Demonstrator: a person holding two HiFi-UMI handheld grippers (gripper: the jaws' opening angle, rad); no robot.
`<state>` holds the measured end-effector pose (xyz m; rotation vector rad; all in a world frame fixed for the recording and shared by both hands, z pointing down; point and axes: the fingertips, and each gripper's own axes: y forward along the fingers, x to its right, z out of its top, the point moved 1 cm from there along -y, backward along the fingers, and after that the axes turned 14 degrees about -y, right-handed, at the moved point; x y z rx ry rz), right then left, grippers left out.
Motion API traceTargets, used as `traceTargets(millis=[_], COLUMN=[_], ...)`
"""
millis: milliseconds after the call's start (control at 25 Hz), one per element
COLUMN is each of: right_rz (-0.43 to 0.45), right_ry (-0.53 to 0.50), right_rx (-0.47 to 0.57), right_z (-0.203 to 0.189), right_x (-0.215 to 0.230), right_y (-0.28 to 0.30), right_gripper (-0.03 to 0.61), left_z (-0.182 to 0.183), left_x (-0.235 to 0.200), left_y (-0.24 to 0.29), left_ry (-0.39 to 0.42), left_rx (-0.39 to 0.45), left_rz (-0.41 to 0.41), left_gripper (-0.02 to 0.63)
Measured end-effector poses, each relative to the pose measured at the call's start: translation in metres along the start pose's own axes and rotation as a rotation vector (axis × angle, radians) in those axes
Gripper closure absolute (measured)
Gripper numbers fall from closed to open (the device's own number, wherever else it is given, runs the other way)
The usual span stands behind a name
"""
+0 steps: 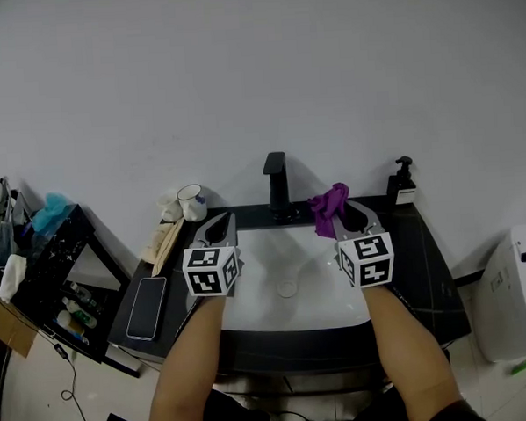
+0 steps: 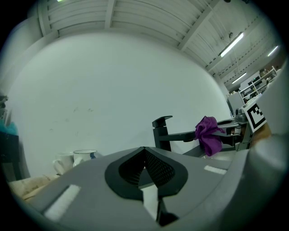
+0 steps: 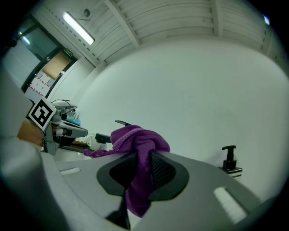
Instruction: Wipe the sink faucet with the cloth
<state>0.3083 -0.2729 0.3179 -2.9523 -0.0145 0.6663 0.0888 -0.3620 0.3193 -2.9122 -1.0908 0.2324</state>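
A black faucet (image 1: pixel 277 183) stands at the back middle of the white sink (image 1: pixel 267 289). My right gripper (image 1: pixel 337 217) is shut on a purple cloth (image 1: pixel 328 204), which bunches out past the jaw tips just right of the faucet. In the right gripper view the cloth (image 3: pixel 137 155) hangs down between the jaws. My left gripper (image 1: pixel 218 227) hovers over the sink's left side, shut with nothing in it. From the left gripper view the faucet (image 2: pixel 163 133) and the cloth (image 2: pixel 208 134) show ahead to the right.
A black soap pump bottle (image 1: pixel 401 184) stands at the counter's back right. Cups (image 1: pixel 190 202) and a folded towel sit at back left, a phone (image 1: pixel 147 307) on the counter's left. A dark shelf with clutter (image 1: pixel 46 261) stands left; a white bin (image 1: pixel 511 293) right.
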Motion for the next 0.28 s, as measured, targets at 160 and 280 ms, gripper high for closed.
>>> traceTargets(millis=[160,280], right_rz=[0.006,0.010], right_ry=[-0.006,-0.008], right_rx=[0.001,-0.004], right_z=[-0.0006,-0.0019], right_x=[-0.0023,-0.0043], right_y=[-0.0004,-0.0004], right_gripper=[0.505,0.505], left_z=[-0.0012,-0.0010], left_x=[0.0000,0.0004], left_y=[-0.0006,-0.0007], left_ry=[-0.004,-0.004], left_rx=[-0.002,-0.002], left_rz=[0.001,-0.003], left_gripper=[0.597,0.596])
